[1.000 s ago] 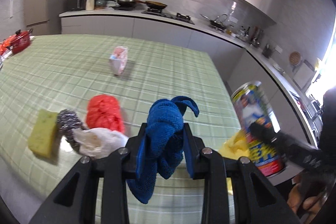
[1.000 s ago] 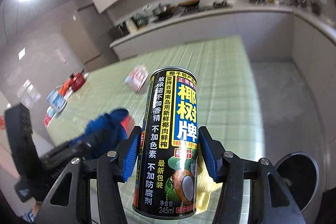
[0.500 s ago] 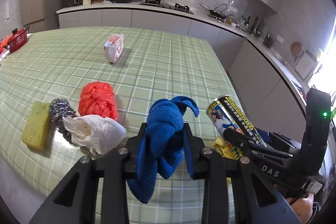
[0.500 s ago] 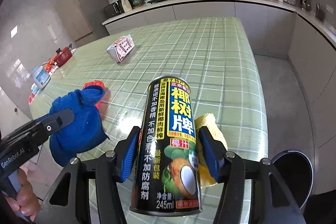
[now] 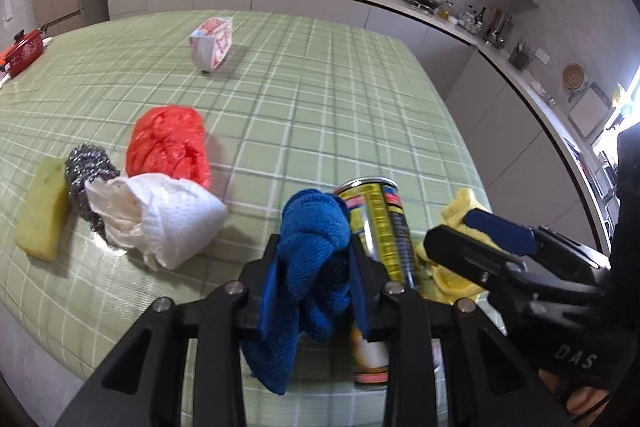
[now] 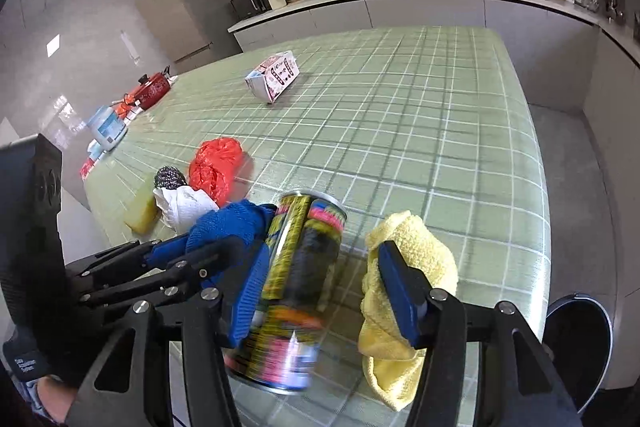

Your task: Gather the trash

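Here, lying on the table [image 6: 460,115]: red bag [image 5: 168,145], tissue [image 5: 160,223]. Standing tilted and blurred between the right fingers [image 6: 400,291], spread wide: can [image 6: 296,291]. Being clamped by the left fingers [image 5: 270,277]: blue cloth [image 5: 312,255].

The can [image 6: 298,287] is glossy printed metal. Beside it, the blue cloth [image 5: 316,259] and yellow cloth [image 6: 404,291] are nubbly terry. Beyond it lie shiny red plastic [image 5: 168,145], embossed white paper [image 5: 160,219], wiry steel wool [image 5: 86,167].

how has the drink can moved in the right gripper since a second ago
Yes. The drink can has left the grip of the right gripper, whose jaws are now open, and it tilts left toward the blue cloth, motion-blurred.
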`<state>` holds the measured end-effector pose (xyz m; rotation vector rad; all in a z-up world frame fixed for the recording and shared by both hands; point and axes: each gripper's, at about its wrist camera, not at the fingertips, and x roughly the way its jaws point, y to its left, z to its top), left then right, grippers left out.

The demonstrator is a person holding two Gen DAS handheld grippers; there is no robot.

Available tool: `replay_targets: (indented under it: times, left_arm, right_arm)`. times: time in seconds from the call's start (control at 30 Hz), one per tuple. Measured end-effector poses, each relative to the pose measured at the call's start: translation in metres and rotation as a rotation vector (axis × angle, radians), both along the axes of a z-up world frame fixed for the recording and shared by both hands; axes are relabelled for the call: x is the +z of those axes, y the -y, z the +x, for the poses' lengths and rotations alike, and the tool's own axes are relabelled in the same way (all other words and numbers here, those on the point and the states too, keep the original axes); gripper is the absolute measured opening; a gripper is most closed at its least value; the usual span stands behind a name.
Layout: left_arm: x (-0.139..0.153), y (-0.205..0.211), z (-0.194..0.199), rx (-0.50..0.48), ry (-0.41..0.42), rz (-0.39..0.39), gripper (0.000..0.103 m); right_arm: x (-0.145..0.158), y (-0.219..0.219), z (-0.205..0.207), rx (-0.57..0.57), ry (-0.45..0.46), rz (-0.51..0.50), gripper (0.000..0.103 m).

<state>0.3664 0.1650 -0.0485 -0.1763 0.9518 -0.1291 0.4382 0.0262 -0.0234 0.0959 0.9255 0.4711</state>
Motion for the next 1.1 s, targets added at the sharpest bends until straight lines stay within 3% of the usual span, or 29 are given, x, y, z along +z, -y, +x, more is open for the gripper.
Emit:
replay_targets:
  times: [0.4, 0.53, 0.6, 0.7, 0.73, 0.83, 1.0, 1.1]
  left_arm:
    - [-0.008, -0.048, -0.008, 0.108, -0.016, 0.009, 0.033]
    - [-0.014, -0.059, -0.009, 0.127, -0.033, 0.000, 0.033]
    - [-0.013, -0.059, -0.011, 0.123, -0.028, -0.003, 0.033]
    - [-0.012, -0.058, -0.012, 0.111, -0.023, -0.005, 0.033]
    - [-0.012, -0.058, -0.013, 0.107, -0.023, -0.008, 0.033]
    - [-0.014, -0.056, -0.013, 0.098, -0.023, -0.007, 0.033]
    - [-0.015, -0.057, -0.013, 0.091, -0.029, -0.017, 0.033]
    - [-0.016, -0.056, -0.012, 0.084, -0.029, -0.022, 0.033]
  right_arm:
    - [-0.004, -0.029, -0.005, 0.031, -0.038, 0.068, 0.059]
    - [0.023, -0.026, -0.016, -0.043, 0.106, 0.029, 0.059]
    - [0.029, -0.029, -0.012, -0.035, 0.108, -0.022, 0.059]
    - [0.037, -0.021, -0.011, -0.075, 0.117, -0.022, 0.059]
    - [0.036, -0.021, -0.009, -0.072, 0.094, -0.041, 0.059]
    - [0.028, -0.020, -0.012, -0.033, 0.007, 0.036, 0.059]
    - [0.027, -0.011, -0.023, -0.078, 0.026, 0.020, 0.059]
    - [0.007, -0.020, -0.022, -0.043, -0.060, 0.041, 0.060]
